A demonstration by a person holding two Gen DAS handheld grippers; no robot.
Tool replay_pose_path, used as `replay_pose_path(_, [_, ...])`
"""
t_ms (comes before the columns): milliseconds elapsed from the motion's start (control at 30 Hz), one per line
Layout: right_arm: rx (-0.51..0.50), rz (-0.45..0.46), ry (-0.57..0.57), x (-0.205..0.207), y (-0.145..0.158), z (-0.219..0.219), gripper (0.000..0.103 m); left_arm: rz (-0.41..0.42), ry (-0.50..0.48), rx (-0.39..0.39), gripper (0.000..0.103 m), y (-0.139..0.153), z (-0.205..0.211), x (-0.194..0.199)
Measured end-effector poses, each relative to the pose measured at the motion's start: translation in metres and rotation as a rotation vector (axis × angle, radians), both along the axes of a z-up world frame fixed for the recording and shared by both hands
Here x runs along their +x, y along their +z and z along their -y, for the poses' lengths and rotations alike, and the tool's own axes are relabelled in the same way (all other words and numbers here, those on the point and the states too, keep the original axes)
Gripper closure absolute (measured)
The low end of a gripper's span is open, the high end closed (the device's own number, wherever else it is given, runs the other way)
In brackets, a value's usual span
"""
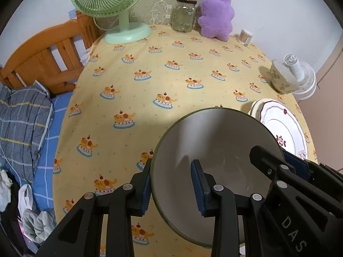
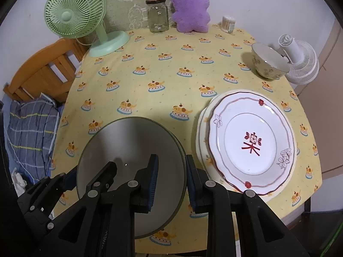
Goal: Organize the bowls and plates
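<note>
Both grippers pinching one grey bowl point(image 1: 214, 150) from opposite sides, near edge of the table point(image 2: 150, 68). Left gripper point(image 1: 171, 184) clamping the bowl's left rim: one blue pad outside the wall, the other inside the bowl, jaws pressed on the rim. Right gripper point(image 2: 171, 182) doing the same on the right rim, one pad inside, one outside. Bowl tilting slightly, mouth facing up and toward the cameras, inside looking bare. Cannot tell whether the base is touching the cloth. Sitting just right of the bowl: a stack of plates point(image 2: 250, 141), top one white with a wavy red border and a red flower mark at centre, a cream plate showing under it on the left edge. Plates and bowl lying close, apart as far as visible. Standing far right near the table edge: a floral bowl point(image 2: 269, 64), upright, well apart from the plates. Showing just behind it, off the table: a white fan point(image 2: 300, 64). Lining the far edge, left to right: a green fan point(image 2: 85, 21), a glass jar point(image 2: 157, 15) with a dark lid, a purple plush point(image 2: 190, 8), and a small tub of cotton swabs point(image 2: 228, 23). Covering the table: a yellow cloth printed with small cake motifs. Showing off the left side: a wooden bed frame point(image 1: 42, 53) with a plaid pillow point(image 1: 21, 117) on blue bedding.
</note>
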State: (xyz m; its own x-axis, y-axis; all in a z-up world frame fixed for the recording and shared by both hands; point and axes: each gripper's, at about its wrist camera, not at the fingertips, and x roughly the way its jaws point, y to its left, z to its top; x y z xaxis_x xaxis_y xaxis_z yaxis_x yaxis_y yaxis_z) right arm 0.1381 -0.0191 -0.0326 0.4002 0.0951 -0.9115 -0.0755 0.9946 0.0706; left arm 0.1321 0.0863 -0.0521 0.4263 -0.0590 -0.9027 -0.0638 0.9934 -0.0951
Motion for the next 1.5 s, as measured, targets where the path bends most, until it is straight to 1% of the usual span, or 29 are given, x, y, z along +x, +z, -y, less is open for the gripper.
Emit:
replay_pose_path(233, [-0.006, -0.029, 0.013, 0.006, -0.01, -0.003, 0.075, -0.028, 0.02, -0.013, 0.071, -0.01, -0.003, 0.004])
replay_pose_path(467, [-0.037, -0.038, 0.023, 0.016, -0.016, -0.004, 0.075, -0.04, 0.029, -0.027, 0.071, -0.016, -0.001, 0.011])
replay_pose_path(567, [-0.042, -0.042, 0.017, 0.019, -0.018, -0.003, 0.074, -0.032, 0.016, -0.003, 0.07, -0.015, 0.004, 0.013])
replay_pose_path(600, [-0.045, -0.04, 0.016, 0.02, -0.019, -0.002, 0.074, -0.029, 0.011, 0.003, 0.069, -0.015, 0.005, 0.013])
replay_pose_path(700, [-0.053, -0.039, 0.016, 0.022, -0.022, -0.001, 0.074, -0.034, -0.001, 0.005, 0.068, -0.018, 0.006, 0.016])
replay_pose_path(733, [-0.051, -0.044, 0.017, 0.023, -0.023, -0.001, 0.072, -0.039, -0.002, 0.002, 0.068, -0.019, 0.006, 0.016])
replay_pose_path(867, [-0.053, -0.032, 0.026, 0.019, -0.022, -0.002, 0.072, -0.039, -0.008, 0.003, 0.067, -0.02, 0.006, 0.015])
replay_pose_path(900, [-0.058, -0.033, 0.028, 0.018, -0.022, -0.002, 0.072, -0.042, -0.011, -0.003, 0.064, -0.021, 0.006, 0.014])
replay_pose_path(967, [-0.055, -0.044, 0.032, 0.019, -0.023, -0.003, 0.063, -0.062, -0.005, -0.017, 0.061, -0.023, 0.005, 0.014])
replay_pose_path(1000, [-0.05, -0.059, 0.032, 0.019, -0.025, -0.002, 0.061, -0.081, 0.004, -0.022, 0.051, -0.026, 0.004, 0.013])
replay_pose_path(1067, [-0.044, -0.087, 0.017, 0.018, -0.029, 0.001, 0.051, -0.109, 0.016, -0.035, 0.037, -0.03, 0.001, 0.01])
replay_pose_path(1167, [-0.024, -0.091, -0.015, 0.014, -0.029, 0.007, 0.041, -0.116, 0.023, -0.067, 0.035, -0.032, -0.005, 0.004])
replay_pose_path(1233, [-0.019, -0.082, -0.03, 0.012, -0.027, 0.01, 0.038, -0.108, 0.023, -0.077, 0.027, -0.029, -0.009, 0.002])
replay_pose_path(1333, [-0.02, -0.072, -0.036, 0.008, -0.024, 0.011, 0.036, -0.09, 0.016, -0.081, 0.019, -0.023, -0.012, -0.002])
replay_pose_path(1400, [-0.014, -0.063, -0.041, 0.006, -0.02, 0.012, 0.034, -0.079, 0.007, -0.076, 0.017, -0.018, -0.012, -0.004])
replay_pose_path(1500, [-0.009, -0.048, -0.041, 0.004, -0.013, 0.014, 0.033, -0.06, 0.0, -0.069, 0.016, -0.011, -0.012, -0.004])
